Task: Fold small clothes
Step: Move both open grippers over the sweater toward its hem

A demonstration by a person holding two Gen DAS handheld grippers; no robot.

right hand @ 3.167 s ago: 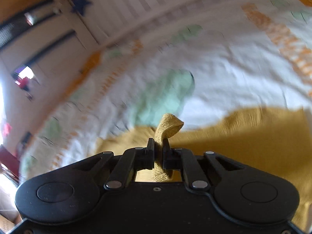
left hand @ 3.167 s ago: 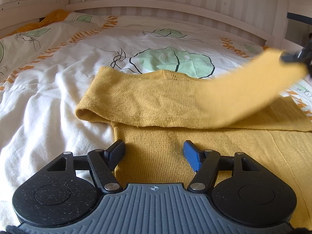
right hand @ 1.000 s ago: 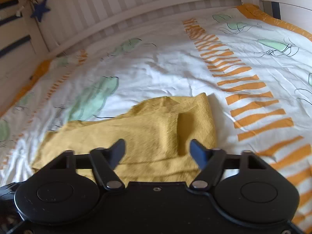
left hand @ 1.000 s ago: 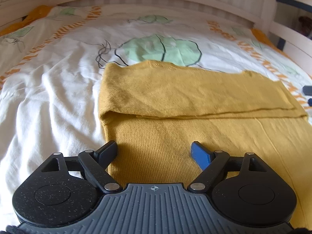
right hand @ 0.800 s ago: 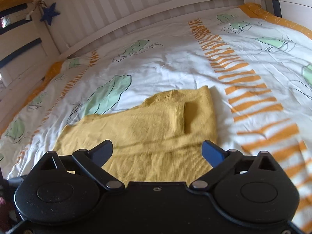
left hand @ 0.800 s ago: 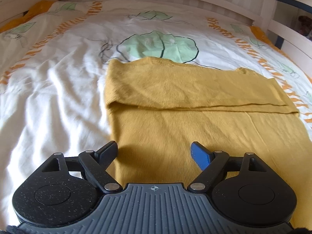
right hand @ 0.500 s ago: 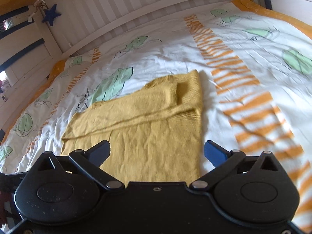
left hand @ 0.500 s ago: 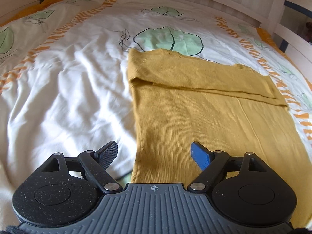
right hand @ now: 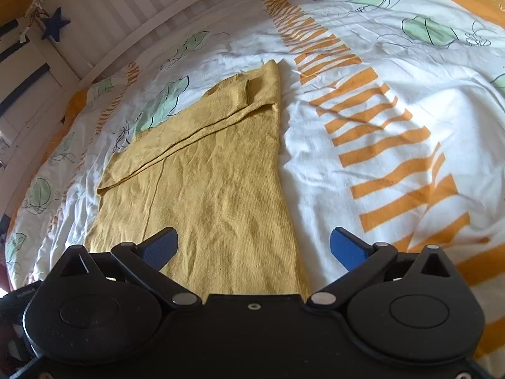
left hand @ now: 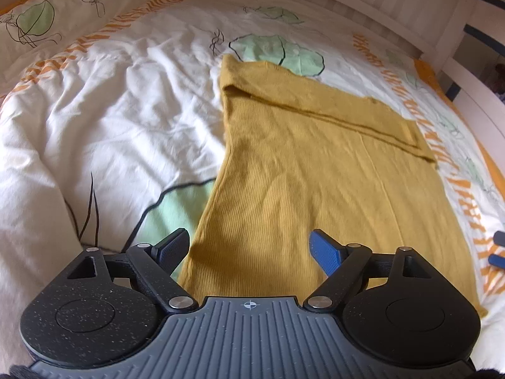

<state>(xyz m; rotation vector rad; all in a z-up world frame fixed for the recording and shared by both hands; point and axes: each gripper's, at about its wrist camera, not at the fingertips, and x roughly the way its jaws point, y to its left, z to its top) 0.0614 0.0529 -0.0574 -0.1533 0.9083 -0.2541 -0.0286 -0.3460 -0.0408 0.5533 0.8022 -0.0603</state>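
A mustard-yellow knit sweater (left hand: 315,170) lies flat on the bed, its sleeves folded across the far end. My left gripper (left hand: 251,248) hovers open above the sweater's near left corner, nothing between its fingers. In the right wrist view the same sweater (right hand: 214,177) stretches away from me, and my right gripper (right hand: 254,246) stands wide open over its near right edge, holding nothing. The right gripper's blue fingertips (left hand: 497,248) peek in at the right edge of the left wrist view.
The sweater rests on a rumpled white duvet (left hand: 110,120) printed with green leaves and orange stripes (right hand: 388,158). A white slatted bed rail (right hand: 142,9) runs along the far side, with a blue star (right hand: 56,27) hanging on it.
Both grippers have drawn back from the folded sleeves toward the sweater's near hem, so more of its body shows. The right gripper's jaws have spread wider.
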